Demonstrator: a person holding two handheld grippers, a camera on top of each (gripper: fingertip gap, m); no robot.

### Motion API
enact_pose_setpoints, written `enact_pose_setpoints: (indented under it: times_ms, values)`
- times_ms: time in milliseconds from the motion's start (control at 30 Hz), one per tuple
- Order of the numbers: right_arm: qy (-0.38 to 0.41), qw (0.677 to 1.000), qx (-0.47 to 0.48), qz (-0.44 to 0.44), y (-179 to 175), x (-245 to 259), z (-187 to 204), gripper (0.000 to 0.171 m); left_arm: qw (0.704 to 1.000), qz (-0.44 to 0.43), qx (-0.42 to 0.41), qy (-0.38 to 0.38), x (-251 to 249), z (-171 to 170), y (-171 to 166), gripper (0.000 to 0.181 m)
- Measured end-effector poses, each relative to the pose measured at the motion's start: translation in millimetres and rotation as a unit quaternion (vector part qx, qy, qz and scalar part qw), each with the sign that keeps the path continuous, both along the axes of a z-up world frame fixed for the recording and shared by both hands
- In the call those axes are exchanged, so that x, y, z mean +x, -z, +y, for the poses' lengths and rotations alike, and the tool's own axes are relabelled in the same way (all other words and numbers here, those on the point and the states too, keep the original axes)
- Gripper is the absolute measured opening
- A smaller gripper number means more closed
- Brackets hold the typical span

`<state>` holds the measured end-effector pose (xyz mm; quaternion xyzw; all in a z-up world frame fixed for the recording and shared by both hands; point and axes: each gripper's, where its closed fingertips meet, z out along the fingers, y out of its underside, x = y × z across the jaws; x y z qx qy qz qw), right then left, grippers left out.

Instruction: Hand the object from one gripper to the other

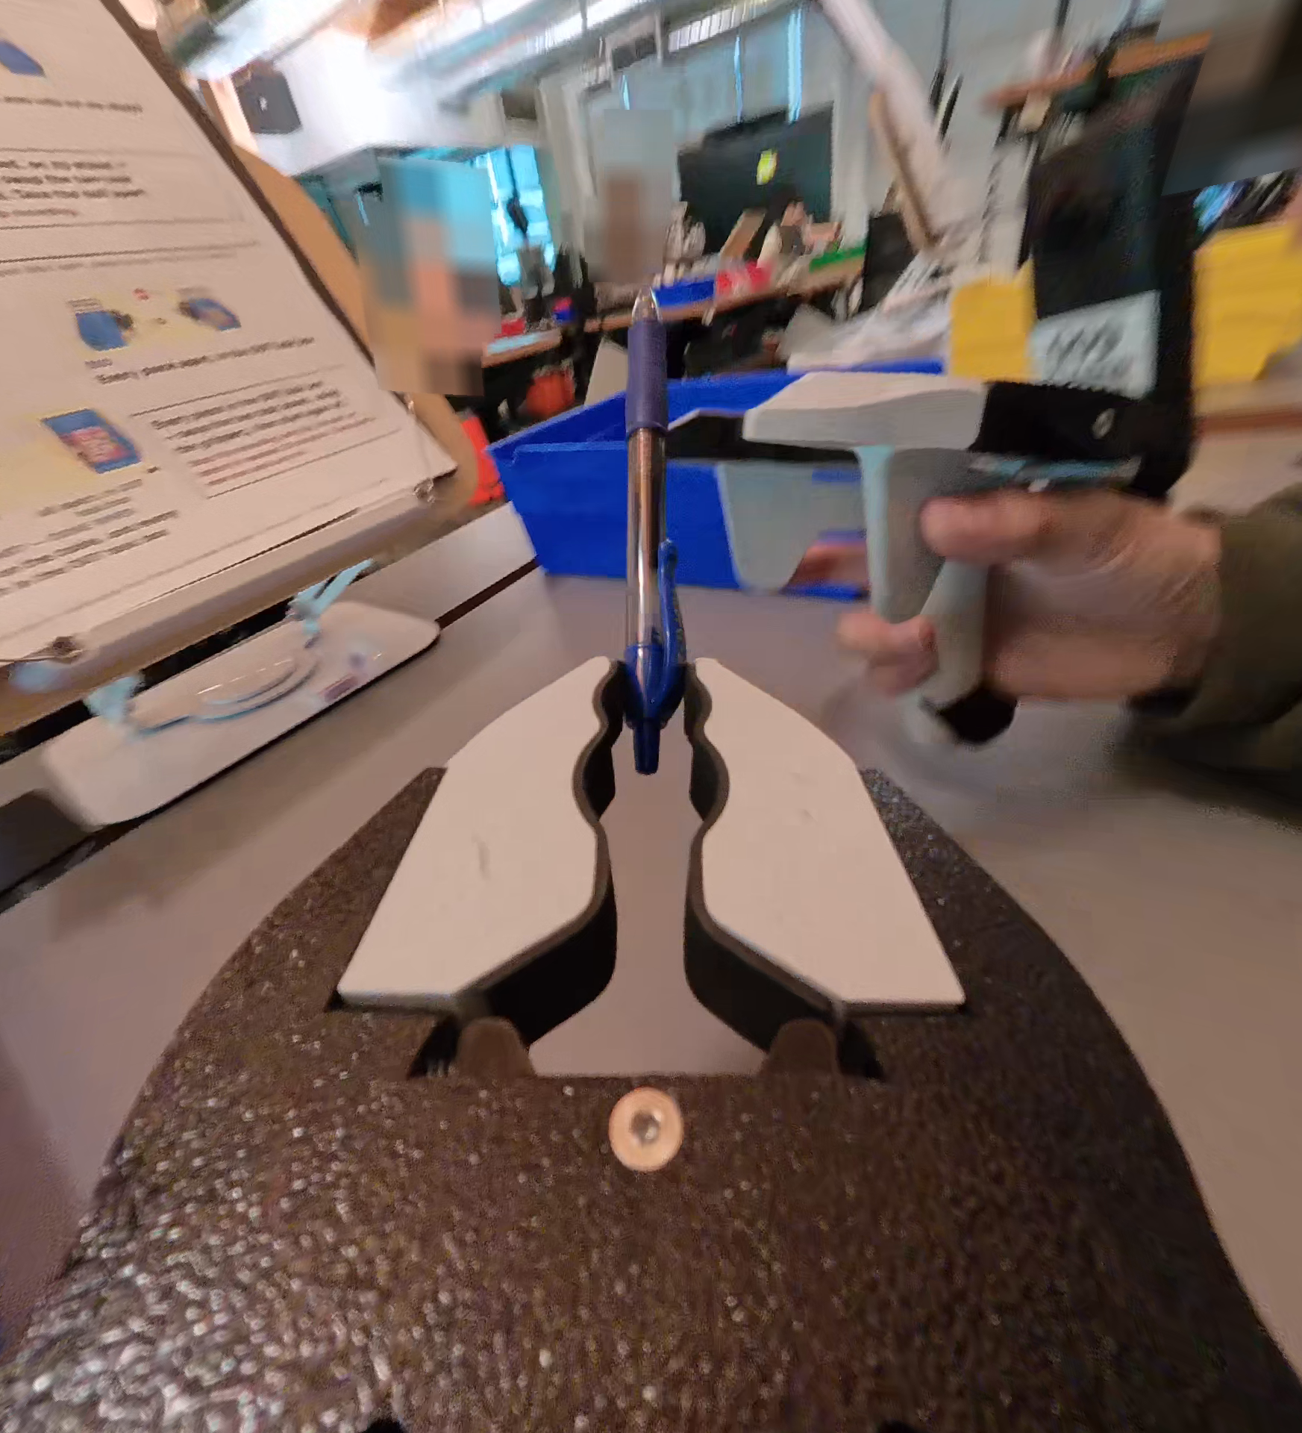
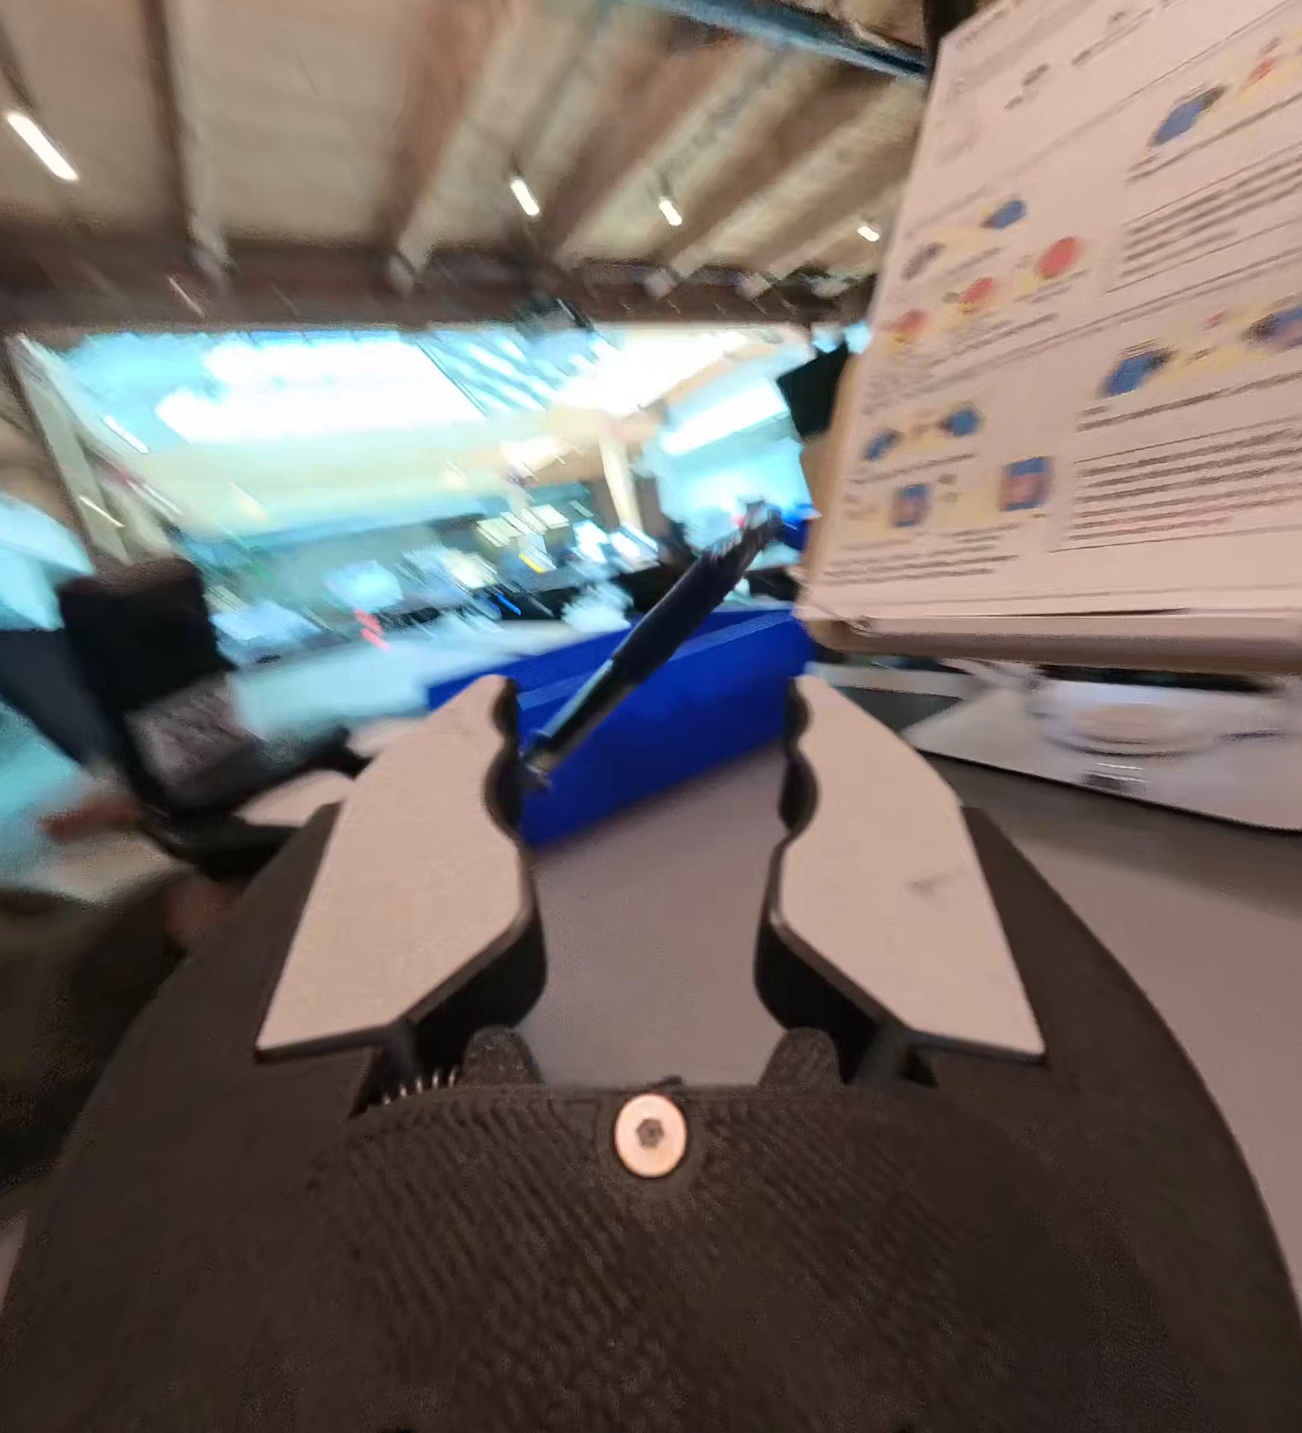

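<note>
A blue pen (image 1: 646, 504) with a clear barrel stands upright in my left gripper (image 1: 651, 682), which is shut on its clip end. My right gripper (image 1: 744, 465) is held by a hand (image 1: 1058, 589) to the right of the pen, a little apart from it, with its fingers pointing at the barrel. In the right wrist view, which is blurred, my right gripper (image 2: 651, 706) is open and empty. There the pen (image 2: 647, 643) slants just beyond the fingertips, near the left finger (image 2: 430, 837). I cannot tell whether they touch.
A blue bin (image 1: 593, 496) stands on the grey table (image 1: 1097, 930) behind the pen and also shows in the right wrist view (image 2: 678, 729). An instruction sheet on a cardboard stand (image 1: 128, 349) with a white base (image 1: 244, 698) stands to the left.
</note>
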<state>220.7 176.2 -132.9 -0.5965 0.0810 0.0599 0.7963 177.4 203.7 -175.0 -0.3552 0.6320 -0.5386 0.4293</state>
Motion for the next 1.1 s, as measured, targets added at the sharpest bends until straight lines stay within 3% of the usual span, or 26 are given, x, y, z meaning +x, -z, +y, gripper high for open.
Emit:
enact_pose_setpoints:
  times_ms: [67,167,233,300,433,600,700,833,1033,1100]
  values:
    - [0.058,0.989,-0.078,-0.108,11,9,-1,0.081,0.998,0.012,0.058,-0.003,-4,10,5,0.014]
    - [0.121,0.945,-0.127,-0.276,16,11,-4,0.094,0.991,0.051,0.111,0.044,-15,12,19,0.014]
    - [0.111,0.901,-0.143,-0.393,25,-4,-4,0.085,0.986,0.079,0.116,0.091,-24,8,27,0.014]
    - [0.076,0.884,-0.159,-0.432,36,-16,-1,0.079,0.979,0.099,0.121,0.132,-34,6,34,0.014]
    - [-0.066,0.921,-0.137,-0.358,43,-49,-4,0.064,0.970,0.108,0.117,0.184,-52,10,39,0.014]
    - [-0.209,0.929,-0.151,-0.264,54,-74,-14,0.046,0.963,0.103,0.099,0.230,-65,7,39,0.014]
    - [-0.237,0.929,-0.150,-0.243,54,-80,-16,0.040,0.959,0.101,0.106,0.243,-68,3,40,0.014]
    - [-0.268,0.922,-0.151,-0.235,56,-87,-20,0.017,0.958,0.088,0.105,0.251,-69,0,37,0.014]
    - [-0.286,0.923,-0.169,-0.193,53,-85,-19,0.011,0.961,0.073,0.096,0.247,-68,0,31,0.014]
    - [-0.274,0.932,-0.152,-0.180,42,-80,-17,0.011,0.971,0.057,0.058,0.226,-62,3,21,0.015]
